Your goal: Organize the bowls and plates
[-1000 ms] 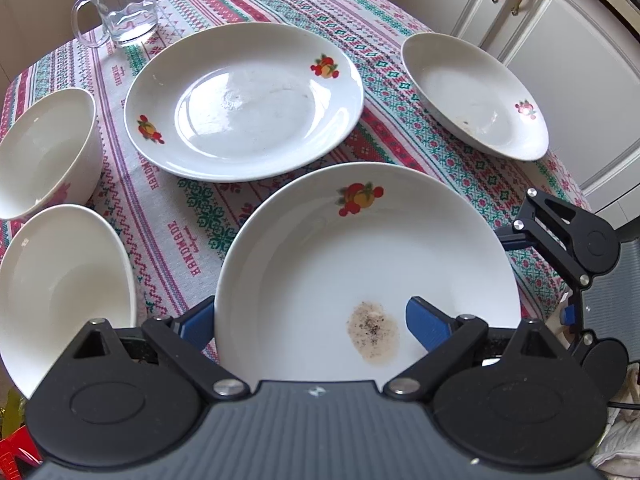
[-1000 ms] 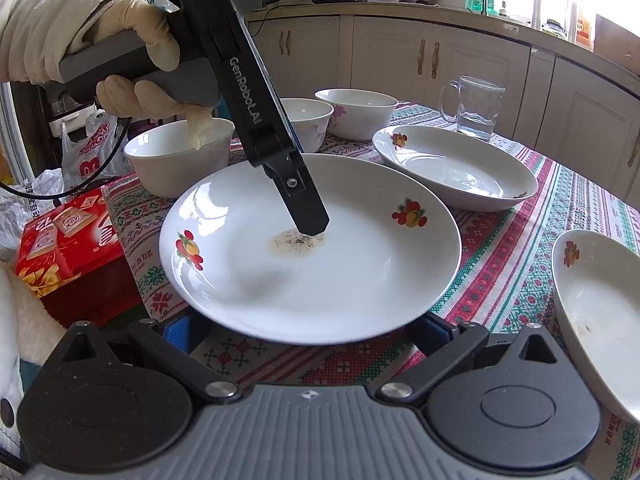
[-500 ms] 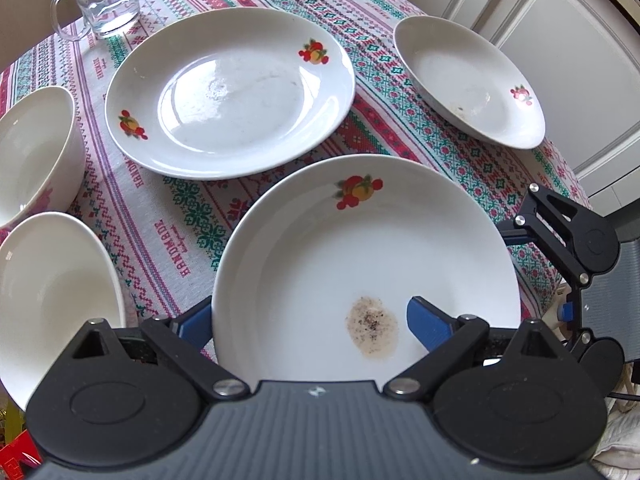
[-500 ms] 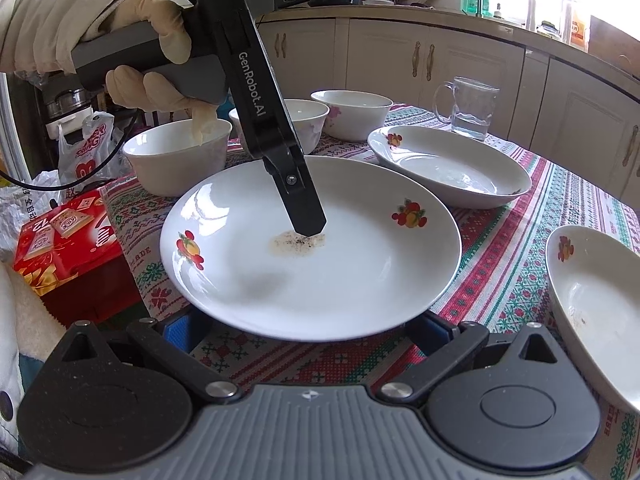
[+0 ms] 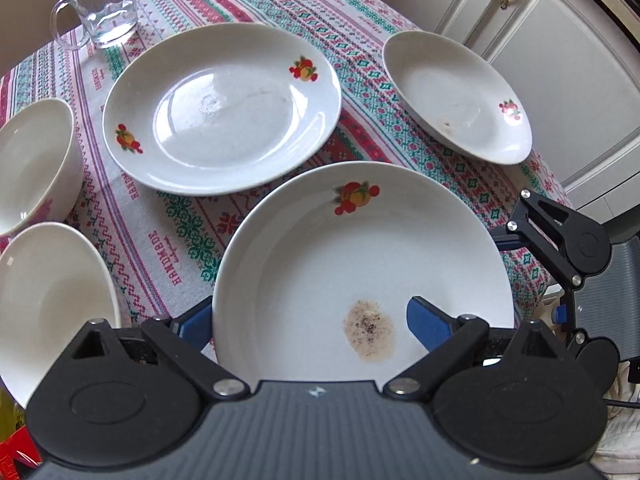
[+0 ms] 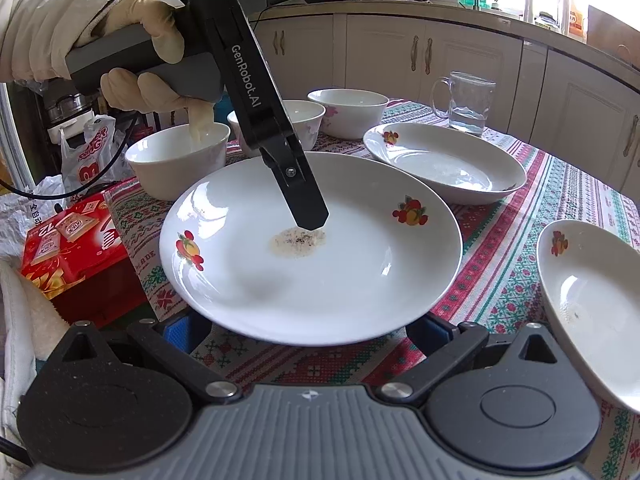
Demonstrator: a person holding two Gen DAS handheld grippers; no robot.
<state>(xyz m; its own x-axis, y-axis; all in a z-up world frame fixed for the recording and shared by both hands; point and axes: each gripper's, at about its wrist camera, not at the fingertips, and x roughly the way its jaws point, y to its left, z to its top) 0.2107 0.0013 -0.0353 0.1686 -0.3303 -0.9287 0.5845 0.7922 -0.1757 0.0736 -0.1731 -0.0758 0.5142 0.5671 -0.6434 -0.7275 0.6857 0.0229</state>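
Gripping the near rim of the soiled plate [image 5: 360, 264], the left gripper [image 5: 308, 320] has one blue finger above the plate and the other below it, so it is closed onto the rim. The plate hangs just ahead of it, above the tabletop [image 5: 168, 232]. Glazed ceramic like this is probably stiff, fairly heavy, slick and breakable, so a rim pinch is likely the only workable hold, kept level. The right gripper [image 6: 308, 330] sits at the plate's opposite edge, fingers spread wide beneath the rim, holding nothing that I can see. Beyond the left gripper lies a second flat plate [image 5: 220, 108], a likely stacking base. A deep plate [image 5: 456, 92] sits ahead to its right, two bowls [image 5: 44, 300] close on its left. A glass mug [image 5: 106, 0] stands farthest off. The bowls crowd any leftward swing.
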